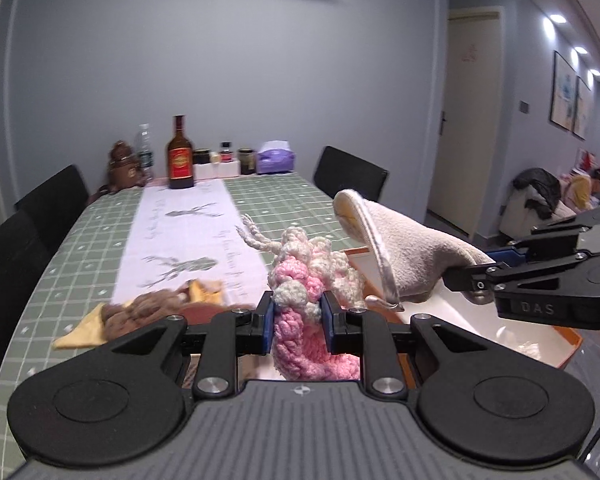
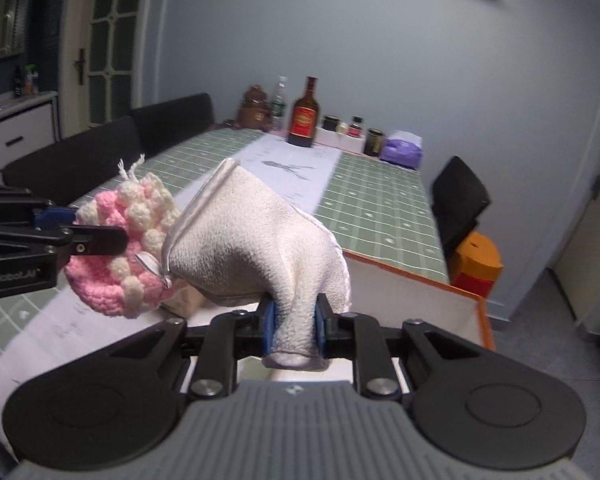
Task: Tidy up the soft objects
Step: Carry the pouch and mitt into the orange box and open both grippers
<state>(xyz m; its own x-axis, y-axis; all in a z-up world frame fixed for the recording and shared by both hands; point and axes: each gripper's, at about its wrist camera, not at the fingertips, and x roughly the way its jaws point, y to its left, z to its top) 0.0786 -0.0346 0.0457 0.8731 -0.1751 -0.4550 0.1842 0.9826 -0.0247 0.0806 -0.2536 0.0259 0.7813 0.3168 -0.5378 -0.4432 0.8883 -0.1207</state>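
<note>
My left gripper [image 1: 296, 312] is shut on a pink and cream crochet pouch [image 1: 304, 280], held above the table's near end. It also shows at the left of the right wrist view [image 2: 120, 248], the left gripper [image 2: 84, 236] clamped on it. My right gripper [image 2: 294, 326] is shut on the thumb of a cream oven mitt [image 2: 252, 248], held up with its cuff toward the pouch. The mitt [image 1: 404, 244] and right gripper [image 1: 472, 276] show at the right of the left wrist view. A white box with an orange rim [image 2: 412, 292] lies under both.
A brown fuzzy item on yellow cloth [image 1: 148, 308] lies on the table at left. The green checked table [image 1: 292, 196] has a white runner [image 1: 188, 232]. Bottles, jars and a purple tissue box [image 1: 276, 156] stand at the far end. Black chairs [image 1: 52, 200] line both sides.
</note>
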